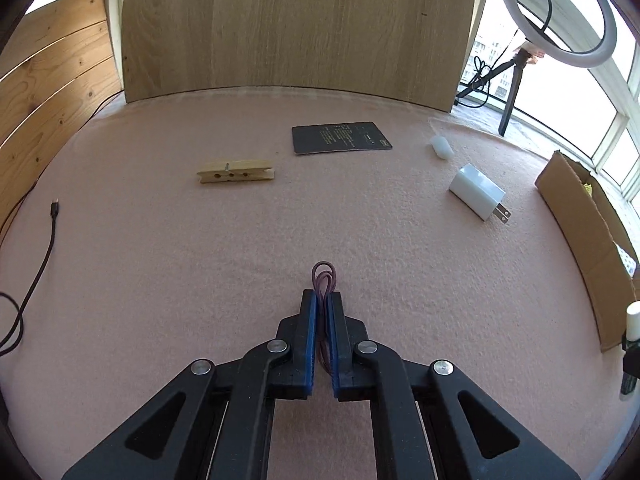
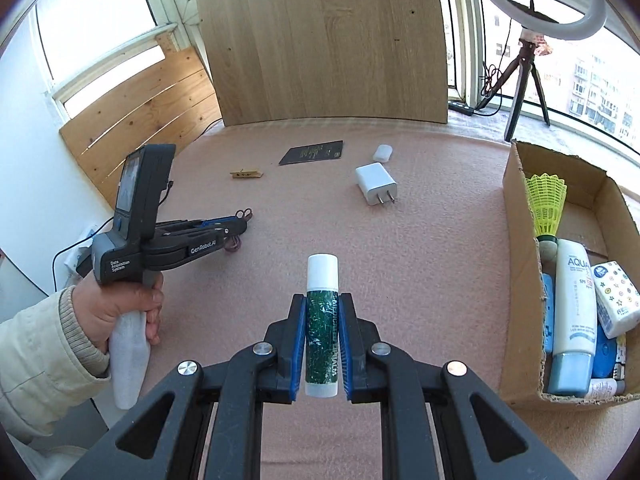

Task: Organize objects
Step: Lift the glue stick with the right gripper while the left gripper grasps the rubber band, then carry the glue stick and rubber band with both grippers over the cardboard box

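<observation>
My left gripper (image 1: 322,297) is shut on a purple looped hair tie (image 1: 323,274), whose loops stick out past the blue pads over the pink cloth. In the right wrist view the left gripper (image 2: 240,220) shows at the left, in a person's hand, with the hair tie (image 2: 244,213) at its tips. My right gripper (image 2: 322,300) is shut on a green lip balm stick (image 2: 321,320) with a white cap, which points forward. On the cloth lie a wooden clothespin (image 1: 236,171), a black card (image 1: 340,139), a white charger plug (image 1: 478,196) and a small white cap (image 1: 441,147).
An open cardboard box (image 2: 520,264) stands at the right and holds a yellow shuttlecock (image 2: 546,204), a sunscreen tube (image 2: 572,312) and other items. A wooden board (image 1: 296,28) stands behind the cloth. A ring light on a tripod (image 2: 524,60) is at the back right. A black cable (image 1: 36,272) runs at the left.
</observation>
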`<state>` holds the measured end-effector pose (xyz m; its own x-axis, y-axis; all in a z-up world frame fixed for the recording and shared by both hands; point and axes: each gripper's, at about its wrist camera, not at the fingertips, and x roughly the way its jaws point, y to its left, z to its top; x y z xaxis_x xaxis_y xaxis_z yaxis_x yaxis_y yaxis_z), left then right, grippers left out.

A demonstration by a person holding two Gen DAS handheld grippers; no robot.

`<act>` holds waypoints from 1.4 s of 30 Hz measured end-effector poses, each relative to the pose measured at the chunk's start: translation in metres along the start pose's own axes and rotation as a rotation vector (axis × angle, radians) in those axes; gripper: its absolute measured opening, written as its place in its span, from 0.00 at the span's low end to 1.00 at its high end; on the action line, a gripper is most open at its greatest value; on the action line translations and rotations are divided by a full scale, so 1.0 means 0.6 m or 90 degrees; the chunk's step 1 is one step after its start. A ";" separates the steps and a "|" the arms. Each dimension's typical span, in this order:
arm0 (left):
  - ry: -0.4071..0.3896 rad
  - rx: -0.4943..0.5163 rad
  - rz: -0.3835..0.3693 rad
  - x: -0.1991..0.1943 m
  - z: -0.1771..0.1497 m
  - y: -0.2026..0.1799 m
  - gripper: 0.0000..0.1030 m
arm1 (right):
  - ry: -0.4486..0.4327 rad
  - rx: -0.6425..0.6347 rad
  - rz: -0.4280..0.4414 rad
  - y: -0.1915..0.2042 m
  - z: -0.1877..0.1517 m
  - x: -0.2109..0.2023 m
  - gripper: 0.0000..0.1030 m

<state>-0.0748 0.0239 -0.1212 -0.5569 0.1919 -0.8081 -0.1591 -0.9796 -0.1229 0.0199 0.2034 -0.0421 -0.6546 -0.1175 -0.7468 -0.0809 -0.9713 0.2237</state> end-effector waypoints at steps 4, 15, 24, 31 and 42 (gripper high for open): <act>-0.027 -0.058 0.010 -0.088 -0.037 0.021 0.05 | 0.002 -0.036 0.033 0.011 0.011 0.019 0.13; -0.108 -0.033 0.002 -0.271 -0.061 0.008 0.05 | -0.087 -0.049 -0.005 0.113 0.037 -0.033 0.13; -0.141 0.019 -0.006 -0.330 -0.038 -0.039 0.05 | -0.132 -0.042 -0.044 0.115 0.034 -0.086 0.13; -0.130 0.070 -0.031 -0.308 -0.017 -0.147 0.05 | -0.149 -0.006 -0.073 0.039 0.018 -0.124 0.13; -0.101 0.168 -0.091 -0.234 0.023 -0.393 0.05 | -0.164 0.076 -0.123 -0.169 -0.017 -0.192 0.13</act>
<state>0.0295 0.2286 0.0290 -0.6300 0.3529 -0.6918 -0.4390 -0.8967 -0.0577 0.1109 0.3136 0.0149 -0.7852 0.1373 -0.6038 -0.2997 -0.9375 0.1766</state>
